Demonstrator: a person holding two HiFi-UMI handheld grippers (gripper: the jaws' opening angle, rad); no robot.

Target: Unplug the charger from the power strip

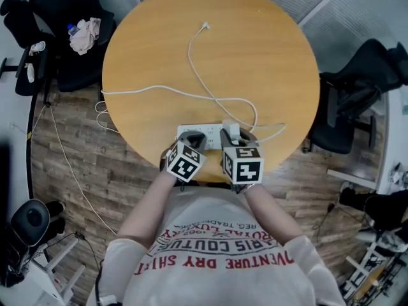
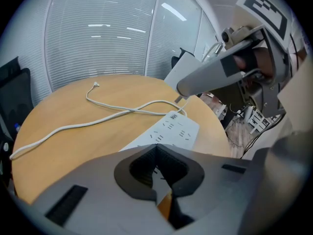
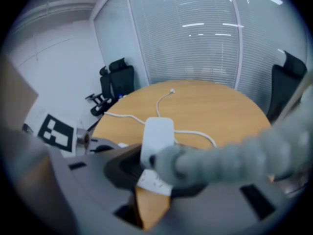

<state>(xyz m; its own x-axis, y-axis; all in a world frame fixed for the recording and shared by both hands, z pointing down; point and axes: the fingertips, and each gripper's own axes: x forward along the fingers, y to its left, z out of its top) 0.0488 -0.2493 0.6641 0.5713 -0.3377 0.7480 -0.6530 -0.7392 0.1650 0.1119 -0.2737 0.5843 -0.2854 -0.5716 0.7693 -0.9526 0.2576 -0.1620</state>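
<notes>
A round wooden table (image 1: 255,56) fills the middle of the head view, with dark chairs at the upper left (image 1: 70,37) and the right edge (image 1: 363,88). A white strip (image 1: 191,131) lies near the table's lower rim. The white charger (image 1: 232,129) stands at the strip's right end. I cannot tell whether its pins are seated in the socket. A white cable (image 1: 191,62) loops from the charger area up toward the top of the table, and another run trails off the left rim.

Both grippers sit side by side at the bottom of the table, below the strip. The left gripper (image 1: 193,143) is over the strip's left part. In its own view its jaws are pressed together with nothing between them, and the strip stretches away just beyond the tips. The right gripper (image 1: 234,138) has its jaws pinching the charger, one on each flank. In the right gripper view the white block stands upright in the centre.
</notes>
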